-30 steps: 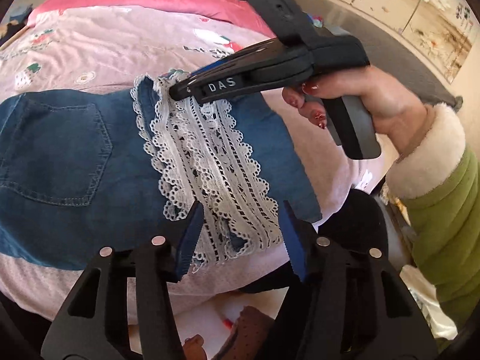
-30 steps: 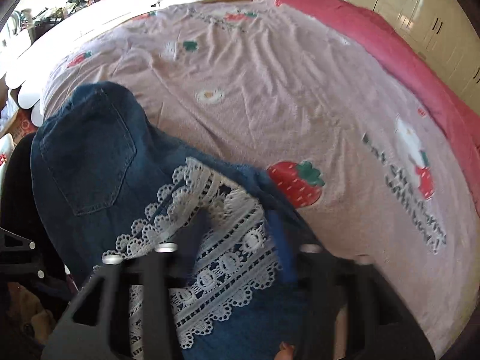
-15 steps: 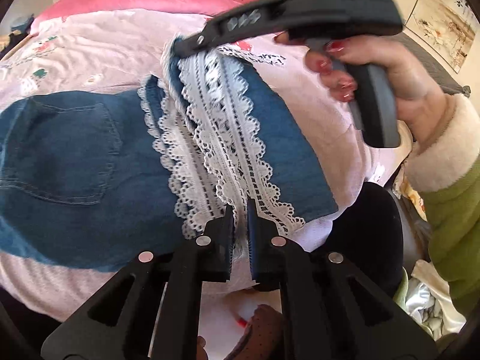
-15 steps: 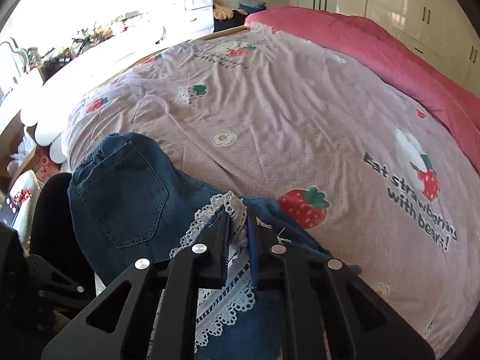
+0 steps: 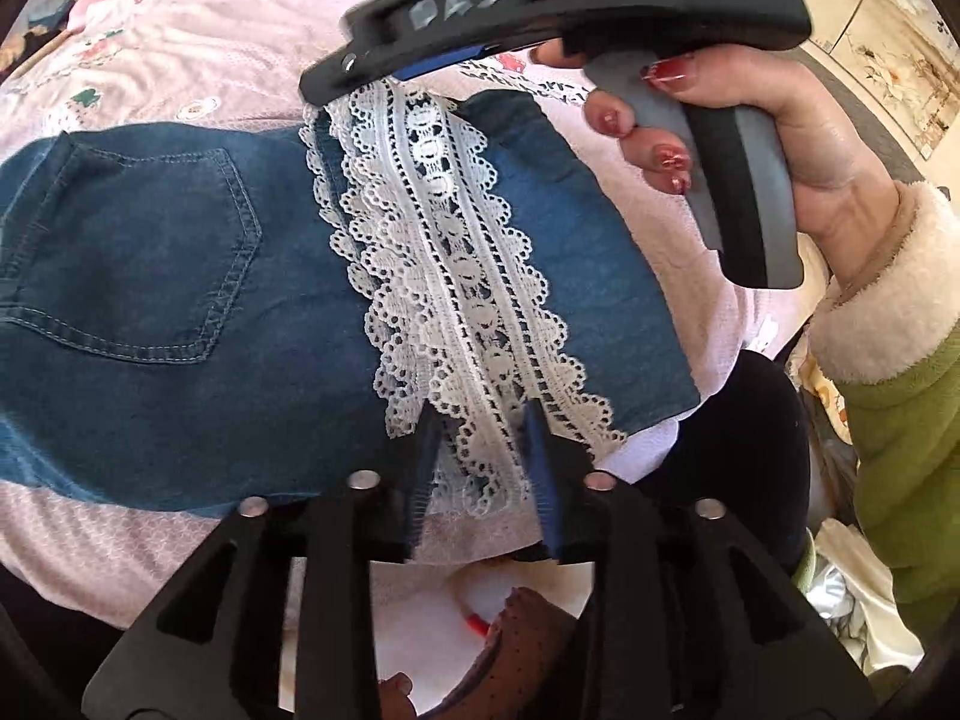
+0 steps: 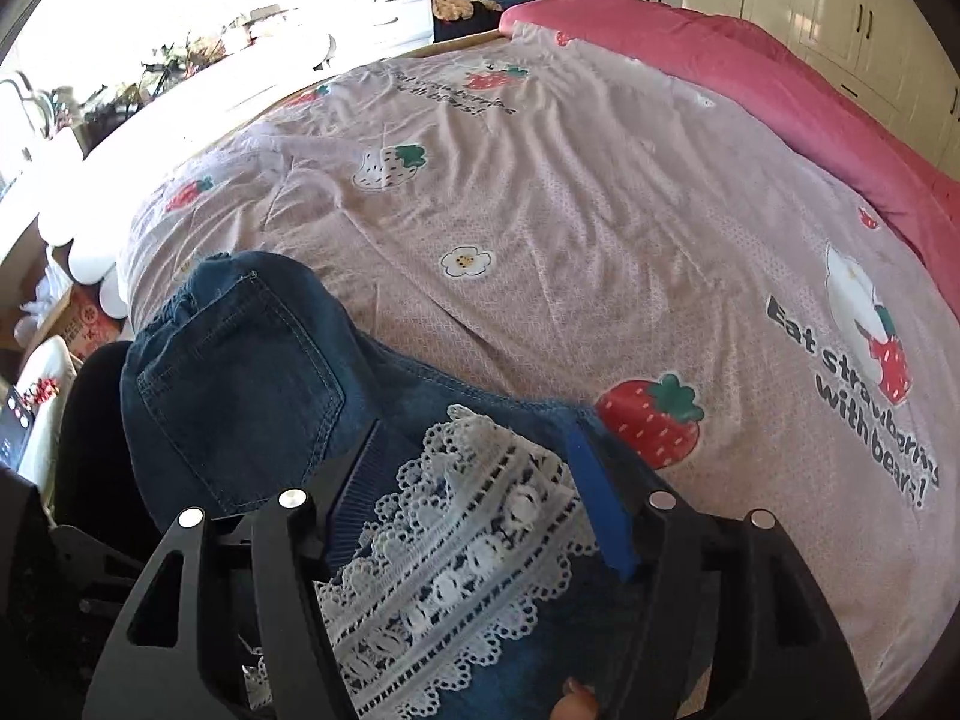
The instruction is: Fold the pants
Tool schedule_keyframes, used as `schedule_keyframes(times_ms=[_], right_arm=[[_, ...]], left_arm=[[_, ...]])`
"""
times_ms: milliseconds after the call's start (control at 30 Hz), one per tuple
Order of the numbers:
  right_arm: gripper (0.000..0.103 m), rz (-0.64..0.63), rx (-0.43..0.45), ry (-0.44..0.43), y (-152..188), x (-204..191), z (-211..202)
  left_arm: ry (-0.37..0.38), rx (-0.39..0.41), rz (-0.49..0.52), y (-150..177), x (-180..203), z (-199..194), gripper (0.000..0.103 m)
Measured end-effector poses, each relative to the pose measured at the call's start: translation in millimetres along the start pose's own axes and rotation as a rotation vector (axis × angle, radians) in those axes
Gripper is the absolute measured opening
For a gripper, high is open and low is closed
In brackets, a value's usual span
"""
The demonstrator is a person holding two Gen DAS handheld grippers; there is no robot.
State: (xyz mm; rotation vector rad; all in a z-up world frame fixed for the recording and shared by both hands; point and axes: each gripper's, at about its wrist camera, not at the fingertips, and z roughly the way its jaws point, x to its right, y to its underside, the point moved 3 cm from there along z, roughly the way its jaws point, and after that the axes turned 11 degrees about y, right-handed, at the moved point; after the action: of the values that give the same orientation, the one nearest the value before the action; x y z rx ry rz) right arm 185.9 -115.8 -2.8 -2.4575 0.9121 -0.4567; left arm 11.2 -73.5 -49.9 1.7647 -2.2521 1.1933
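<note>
Lying on the bed [image 6: 600, 228], near its front edge, the pants [image 5: 180, 300] are short ones made of soft blue denim. They are folded, so a stitched back pocket [image 5: 138, 252] shows on top, shaped like a box with a pointy side. A wide band of white lace [image 5: 456, 276] runs along the leg end. The lace is full of little holes and has wavy, bumpy edges. The pants' long side runs along the bed's front edge, and the lace band goes across it, from the front edge toward the middle of the bed. The bed cover is pale pink, a bit wrinkly, with red strawberries and white flowers on it. A bright pink blanket [image 6: 750, 72] lies along the far side.

The left claw [image 5: 480, 468] has just been opening. Its blue ridged pads are spread a little, one on each side of the near end of the lace, and they do not squeeze it. The right claw [image 6: 480, 480] has just been opening too. Its pads stand wide, with the far end of the lace between them, not pinched. A hand [image 5: 780, 120] with red nails and a fluffy cream cuff on a green sleeve [image 5: 900, 408] grips the right claw's handle.
</note>
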Motion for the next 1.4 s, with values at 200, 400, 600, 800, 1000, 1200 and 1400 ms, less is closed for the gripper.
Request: schedule_keyframes(times_ms=[200, 400, 600, 800, 1000, 1200, 1400], right_arm=[[0.029, -0.029, -0.121, 0.071, 6, -8, 33], [0.021, 0.019, -0.061, 0.11, 7, -3, 18], [0.021, 0.115, -0.012, 0.129, 0, 21, 8], [0.022, 0.179, -0.05, 0.097, 1, 27, 33], [0.041, 0.203, -0.011, 0.046, 2, 27, 28], [0.052, 0.31, 0.118, 0.008, 6, 48, -20], [0.051, 0.297, 0.091, -0.022, 26, 42, -32]], left_arm=[[-0.026, -0.012, -0.017, 1, -8, 2, 0.039], [-0.025, -0.025, 0.014, 0, -2, 13, 0.023], [-0.042, 0.0, 0.034, -12, -3, 7, 0.019], [-0.043, 0.002, 0.004, -14, -16, 7, 0.019], [-0.044, 0.0, 0.009, -11, -15, 7, 0.019], [-0.039, 0.003, 0.004, -10, -15, 8, 0.02], [-0.036, 0.005, 0.0, -10, -17, 5, 0.021]])
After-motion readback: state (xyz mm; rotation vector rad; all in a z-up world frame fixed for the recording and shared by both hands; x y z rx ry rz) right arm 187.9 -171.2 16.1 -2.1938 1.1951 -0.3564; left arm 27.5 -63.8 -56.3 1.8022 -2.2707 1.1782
